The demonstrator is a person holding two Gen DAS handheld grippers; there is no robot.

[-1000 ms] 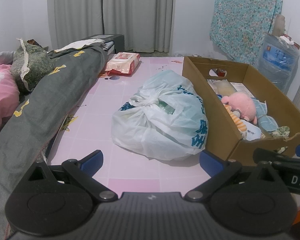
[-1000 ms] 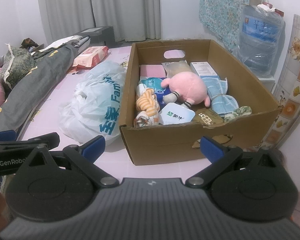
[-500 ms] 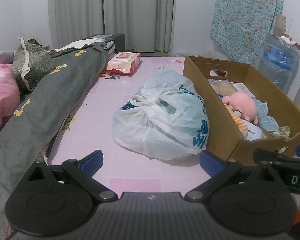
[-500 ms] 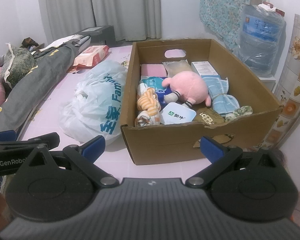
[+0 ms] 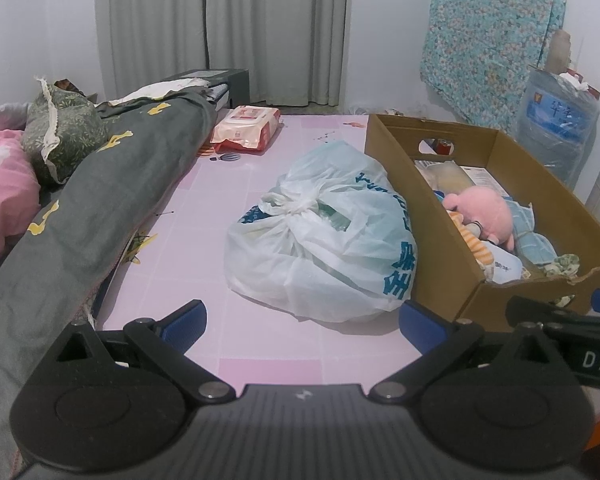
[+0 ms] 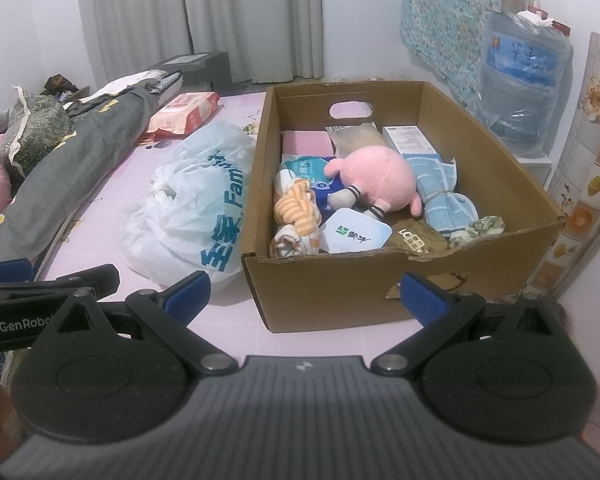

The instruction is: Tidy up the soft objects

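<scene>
Both the left gripper [image 5: 302, 322] and the right gripper [image 6: 307, 294] hang with blue fingers spread wide, holding and touching nothing, above the pink floor [image 5: 228, 200]. Just ahead of the right gripper stands an open cardboard box [image 6: 340, 292] holding a round pink plush toy [image 6: 380, 178], a striped orange cloth [image 6: 296, 210], blue cloths [image 6: 440, 192] and packets. Touching its left wall lies a knotted white plastic bag [image 5: 320, 236] printed "全家 Fam…", while "GenRobo…" shows on the left gripper's side
</scene>
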